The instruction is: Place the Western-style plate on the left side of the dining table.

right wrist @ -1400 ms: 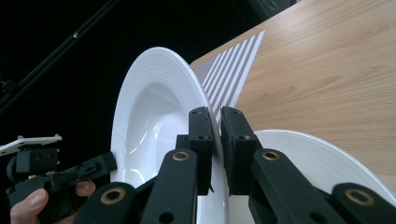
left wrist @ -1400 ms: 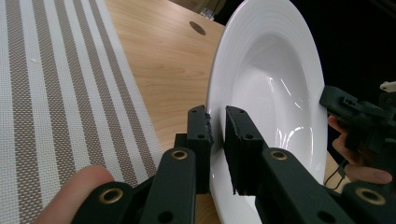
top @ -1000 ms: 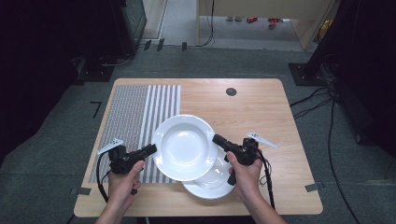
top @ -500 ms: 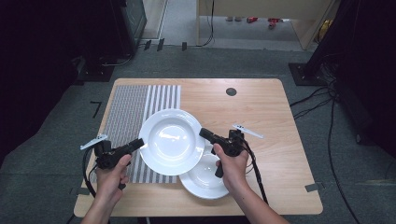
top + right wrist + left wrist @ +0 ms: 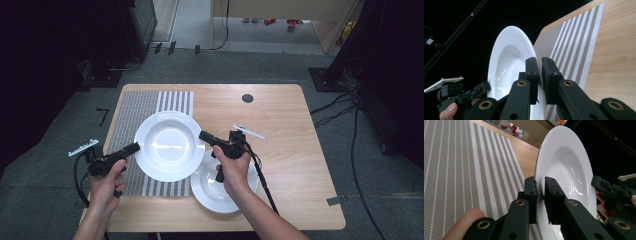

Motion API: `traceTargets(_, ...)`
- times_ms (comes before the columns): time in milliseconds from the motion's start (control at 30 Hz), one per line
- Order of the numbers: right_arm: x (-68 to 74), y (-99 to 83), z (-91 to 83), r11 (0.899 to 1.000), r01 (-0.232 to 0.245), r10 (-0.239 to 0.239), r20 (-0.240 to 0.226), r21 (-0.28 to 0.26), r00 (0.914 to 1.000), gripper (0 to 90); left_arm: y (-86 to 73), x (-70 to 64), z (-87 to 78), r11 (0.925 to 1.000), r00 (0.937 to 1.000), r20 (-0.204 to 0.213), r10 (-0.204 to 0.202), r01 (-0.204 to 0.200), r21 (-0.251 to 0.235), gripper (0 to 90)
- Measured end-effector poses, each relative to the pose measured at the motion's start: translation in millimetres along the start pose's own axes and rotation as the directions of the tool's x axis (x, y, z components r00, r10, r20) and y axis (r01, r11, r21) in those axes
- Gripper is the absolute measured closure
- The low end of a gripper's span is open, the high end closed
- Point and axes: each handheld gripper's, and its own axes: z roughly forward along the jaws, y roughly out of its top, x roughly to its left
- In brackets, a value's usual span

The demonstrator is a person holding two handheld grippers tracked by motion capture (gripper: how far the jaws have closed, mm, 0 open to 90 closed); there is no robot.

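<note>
The upper soup plate [image 5: 169,145] has travelled leftward over the last second: it started out sitting almost squarely over the second soup plate [image 5: 220,192] near the front of the desk [image 5: 280,115], and now it overlaps only that plate's upper-left rim, with most of it above the striped placemat [image 5: 150,107]. Both tools kept their grip throughout the move. The left hand-held gripper [image 5: 136,147] is clenched on the plate's left rim, its jaws pinching the edge from both faces, as the left gripper view shows clearly on the plate [image 5: 564,170]. The right hand-held gripper [image 5: 202,135] is clamped the same way on the opposite rim, seen edge-on against the plate [image 5: 509,62] in the right gripper view. From the high view I cannot tell whether the plate is carried just clear of the mat or resting on it. The shift suggests the top plate is being separated from the stack and brought to the placemat; what seems left is centring it there, lowering it flat and letting go on both sides.
</note>
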Motion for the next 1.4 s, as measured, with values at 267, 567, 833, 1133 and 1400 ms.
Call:
traceTargets(267,2.7,3.3,19.3,1.0,-0.012,0.012,0.002,0.027,0.9999,85.1,6.9,14.1,-0.5,0.9999,0.9997,-0.018,-0.015,0.015,-0.002,81.3)
traceTargets(567,1.3,6.1,38.9,0.999,-0.022,0.021,0.012,0.041,0.9997,85.1,16.6,26.2,2.8,0.9998,0.9985,-0.051,-0.019,0.019,-0.004,80.9)
traceTargets(833,-0.3,10.3,54.4,0.998,-0.034,0.033,0.019,0.057,0.9993,85.3,21.1,38.7,6.8,0.9988,0.9968,-0.062,-0.05,0.049,-0.005,80.6)
traceTargets(1133,2.0,16.8,69.5,0.997,-0.03,0.028,0.026,0.069,0.9993,85.6,29.0,48.7,11.1,0.9984,0.9945,-0.089,-0.055,0.055,-0.012,79.8)
traceTargets(1400,-4.4,20.7,84.6,0.996,-0.042,0.039,0.043,0.077,0.9983,85.2,36.3,56.9,18.2,0.9981,0.992,-0.11,-0.062,0.062,-0.004,79.8)
